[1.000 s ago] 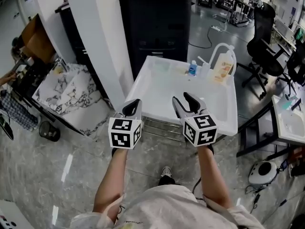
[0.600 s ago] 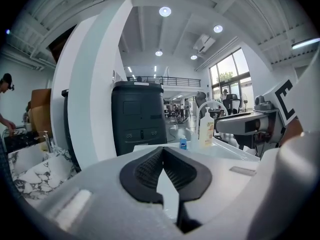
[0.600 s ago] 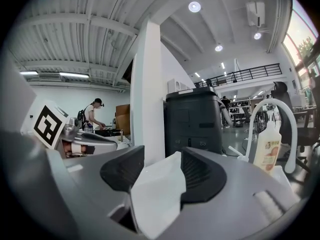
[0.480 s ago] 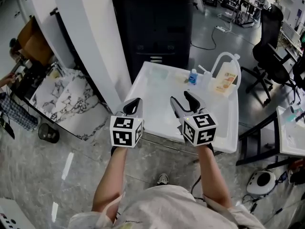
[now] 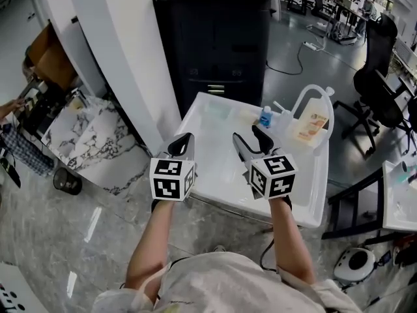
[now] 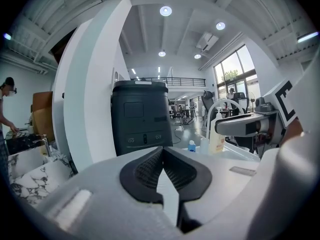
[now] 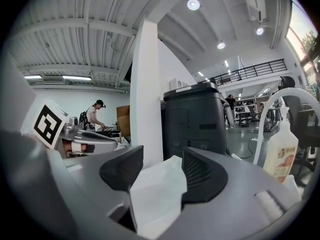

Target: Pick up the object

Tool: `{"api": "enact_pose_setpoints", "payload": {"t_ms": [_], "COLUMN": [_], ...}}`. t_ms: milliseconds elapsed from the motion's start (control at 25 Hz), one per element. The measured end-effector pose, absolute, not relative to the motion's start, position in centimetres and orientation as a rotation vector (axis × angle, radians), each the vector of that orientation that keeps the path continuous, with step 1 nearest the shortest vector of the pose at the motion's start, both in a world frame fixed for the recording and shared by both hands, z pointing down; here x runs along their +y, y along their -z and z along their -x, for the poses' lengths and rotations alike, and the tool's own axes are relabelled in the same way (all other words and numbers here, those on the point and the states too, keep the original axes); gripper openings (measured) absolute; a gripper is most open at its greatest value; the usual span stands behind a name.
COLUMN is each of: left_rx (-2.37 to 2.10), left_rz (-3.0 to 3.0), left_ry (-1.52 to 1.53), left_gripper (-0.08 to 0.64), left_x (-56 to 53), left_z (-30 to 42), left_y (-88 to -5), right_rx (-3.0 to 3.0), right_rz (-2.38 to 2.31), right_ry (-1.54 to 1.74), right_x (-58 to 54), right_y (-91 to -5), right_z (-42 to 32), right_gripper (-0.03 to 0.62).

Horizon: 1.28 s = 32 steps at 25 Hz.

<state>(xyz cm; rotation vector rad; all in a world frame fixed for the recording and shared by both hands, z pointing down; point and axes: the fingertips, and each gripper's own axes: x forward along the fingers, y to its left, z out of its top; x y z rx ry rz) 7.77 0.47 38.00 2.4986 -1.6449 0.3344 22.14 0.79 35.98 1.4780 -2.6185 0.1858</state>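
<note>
On the far side of a white table (image 5: 215,168) stand a small blue-capped bottle (image 5: 265,117) and a large handled jug with an orange label (image 5: 310,126). Both grippers hover side by side over the table's near edge, well short of the bottles. My left gripper (image 5: 183,145) is shut, its ridged pads meeting with nothing between them (image 6: 162,151). My right gripper (image 5: 254,139) is open; its jaws have just been opening and hold nothing (image 7: 162,156). The jug (image 7: 281,154) shows at the right edge of the right gripper view, and both bottles (image 6: 192,146) appear far ahead in the left gripper view.
A tall black cabinet (image 5: 212,44) stands behind the table, with a white pillar (image 5: 124,51) to its left. A marble-patterned counter (image 5: 98,139) lies at the left, where a person (image 5: 10,109) works. A black office chair (image 5: 384,90) and another white table (image 5: 401,194) are on the right.
The person has stepped toward the white table, so both grippers now reach further over its near edge. The right jaws stand a little wider than before.
</note>
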Motion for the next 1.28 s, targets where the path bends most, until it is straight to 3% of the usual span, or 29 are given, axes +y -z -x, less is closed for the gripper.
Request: {"api": "enact_pose_setpoints", "payload": {"t_ms": [720,1280], "left_rx": [-1.653,-1.457], "left_rz": [-2.490,-2.591], "left_ry": [-0.373,-0.343], "left_gripper": [0.005,0.005], "left_x": [-3.5,-14.8], "left_z": [-7.1,-3.0], "left_y": [-39.1,-40.0], "right_rx": [-2.647,-2.503], "right_rz": [-1.414,-1.585], "right_ry": [-0.198,-0.224], "right_x": [-3.1,-12.1], "right_y": [-36.9,-37.9], "right_z": [-20.3,-16.5], "right_gripper": [0.235,0.242]}}
